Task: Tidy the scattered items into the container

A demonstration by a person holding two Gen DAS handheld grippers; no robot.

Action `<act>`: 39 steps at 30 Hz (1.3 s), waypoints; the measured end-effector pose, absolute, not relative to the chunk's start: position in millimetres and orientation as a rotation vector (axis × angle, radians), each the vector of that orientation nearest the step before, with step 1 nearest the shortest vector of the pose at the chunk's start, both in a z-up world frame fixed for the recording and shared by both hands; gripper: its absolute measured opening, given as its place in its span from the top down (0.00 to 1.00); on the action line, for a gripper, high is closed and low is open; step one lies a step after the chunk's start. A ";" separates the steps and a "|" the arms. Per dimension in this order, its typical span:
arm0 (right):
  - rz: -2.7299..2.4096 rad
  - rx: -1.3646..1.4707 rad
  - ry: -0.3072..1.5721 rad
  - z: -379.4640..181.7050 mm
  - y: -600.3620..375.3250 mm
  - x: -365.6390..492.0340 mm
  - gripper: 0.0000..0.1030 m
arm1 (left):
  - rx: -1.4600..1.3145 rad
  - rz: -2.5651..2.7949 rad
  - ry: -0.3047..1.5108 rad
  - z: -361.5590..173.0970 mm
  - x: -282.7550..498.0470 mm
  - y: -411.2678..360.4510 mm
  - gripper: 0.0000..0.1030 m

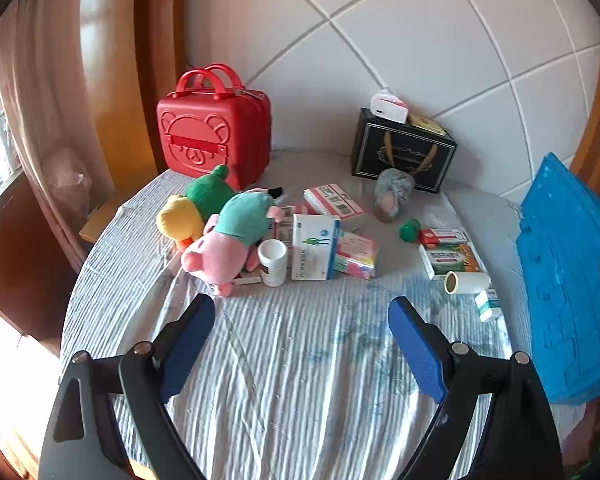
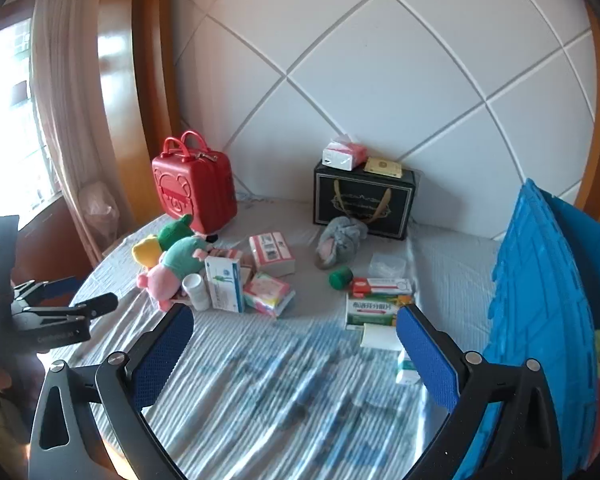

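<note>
Both grippers hover above the striped blue-and-white bedsheet (image 1: 300,360), jaws spread wide apart and holding nothing: the left gripper (image 1: 302,320) points toward the plush pile, the right gripper (image 2: 294,326) toward the boxes. The blue plastic crate (image 2: 540,300) stands at the right edge of the bed, near enough for short carries; something soft and green-pink already shows inside it. The scattered items lie mid-bed: a pink-and-teal plush pig (image 1: 228,240) leaning on a yellow-green plush (image 1: 192,208), a white pill bottle (image 1: 273,262), an upright white-and-blue medicine box (image 1: 314,246), a green-and-white carton (image 2: 374,310) and a grey plush (image 2: 342,240). Most of the tidying seems to remain.
</note>
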State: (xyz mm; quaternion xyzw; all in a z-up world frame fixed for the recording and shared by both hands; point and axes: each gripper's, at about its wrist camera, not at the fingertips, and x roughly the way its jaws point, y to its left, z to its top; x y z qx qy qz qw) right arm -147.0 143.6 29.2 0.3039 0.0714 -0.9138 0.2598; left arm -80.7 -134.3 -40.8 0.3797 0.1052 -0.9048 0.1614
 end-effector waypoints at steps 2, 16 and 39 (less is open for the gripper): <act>-2.473 0.860 0.205 17.6 134.3 -168.2 0.00 | 1.095 -2.549 0.316 -45.9 -87.6 -157.3 0.14; -2.470 1.224 0.159 -65.7 60.0 -285.2 0.00 | 1.163 -2.452 0.392 -103.6 -211.3 -331.8 0.14; -2.284 1.555 0.392 -236.6 -172.5 -521.8 0.07 | 1.395 -2.450 0.560 -237.8 -346.4 -444.5 0.13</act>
